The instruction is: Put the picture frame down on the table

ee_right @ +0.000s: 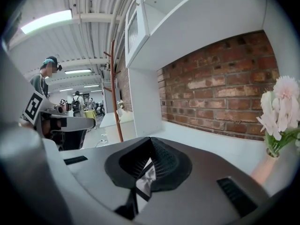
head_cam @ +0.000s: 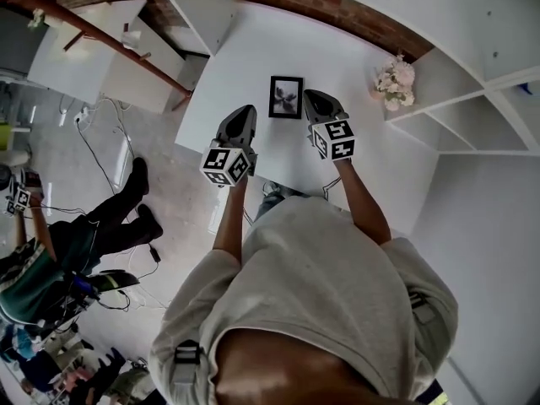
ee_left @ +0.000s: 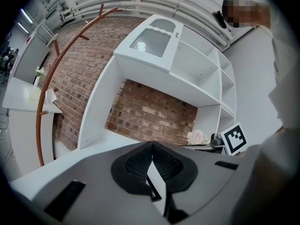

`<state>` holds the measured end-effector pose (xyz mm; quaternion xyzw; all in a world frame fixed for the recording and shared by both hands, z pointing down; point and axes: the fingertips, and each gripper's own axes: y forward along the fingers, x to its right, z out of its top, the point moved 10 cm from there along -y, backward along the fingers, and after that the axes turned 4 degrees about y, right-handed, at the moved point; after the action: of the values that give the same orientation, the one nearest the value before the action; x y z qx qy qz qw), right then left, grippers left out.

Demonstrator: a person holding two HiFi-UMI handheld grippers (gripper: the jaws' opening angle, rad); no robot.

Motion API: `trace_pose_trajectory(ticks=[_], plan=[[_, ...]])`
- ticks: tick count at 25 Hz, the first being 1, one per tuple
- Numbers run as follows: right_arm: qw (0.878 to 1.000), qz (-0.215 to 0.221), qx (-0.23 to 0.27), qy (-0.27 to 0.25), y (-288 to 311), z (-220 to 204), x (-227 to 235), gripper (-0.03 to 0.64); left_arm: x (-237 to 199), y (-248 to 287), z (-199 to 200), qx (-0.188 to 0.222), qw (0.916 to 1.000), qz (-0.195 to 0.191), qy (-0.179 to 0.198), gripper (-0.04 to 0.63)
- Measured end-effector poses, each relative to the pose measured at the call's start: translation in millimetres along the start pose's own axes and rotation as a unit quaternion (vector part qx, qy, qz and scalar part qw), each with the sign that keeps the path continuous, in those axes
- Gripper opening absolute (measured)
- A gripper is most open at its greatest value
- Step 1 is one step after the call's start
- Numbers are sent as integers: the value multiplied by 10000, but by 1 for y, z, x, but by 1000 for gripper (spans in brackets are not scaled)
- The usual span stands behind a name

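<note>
Pinching the picture frame point(head_cam: 286, 97) by its sides with my left claw point(head_cam: 248, 110) and right claw point(head_cam: 312, 97) above the table point(head_cam: 245, 49), I judge it light, stiff, breakable.

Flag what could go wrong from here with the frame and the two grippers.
1. The picture frame sits between the left gripper and the right gripper, both shut and empty; a sideways swing could knock it.
2. The flowers stand near the right gripper's outer side and might be clipped.

R gripper point(ee_right: 150, 139) jaws together, pic frame point(ee_right: 146, 179) below
</note>
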<state>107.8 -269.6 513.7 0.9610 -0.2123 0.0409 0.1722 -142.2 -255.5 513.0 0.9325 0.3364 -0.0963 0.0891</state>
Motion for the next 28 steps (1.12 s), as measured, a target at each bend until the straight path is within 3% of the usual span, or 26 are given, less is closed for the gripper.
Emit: trace_pose_trajectory(ticks=[13, 28], plan=[[9984, 16, 549, -160, -10, 42, -9, 25, 5, 3, 45, 392, 9983, -82, 429, 15], [9971, 14, 720, -262, -17, 53, -13, 25, 10, -3, 58, 593, 9969, -29, 520, 15]])
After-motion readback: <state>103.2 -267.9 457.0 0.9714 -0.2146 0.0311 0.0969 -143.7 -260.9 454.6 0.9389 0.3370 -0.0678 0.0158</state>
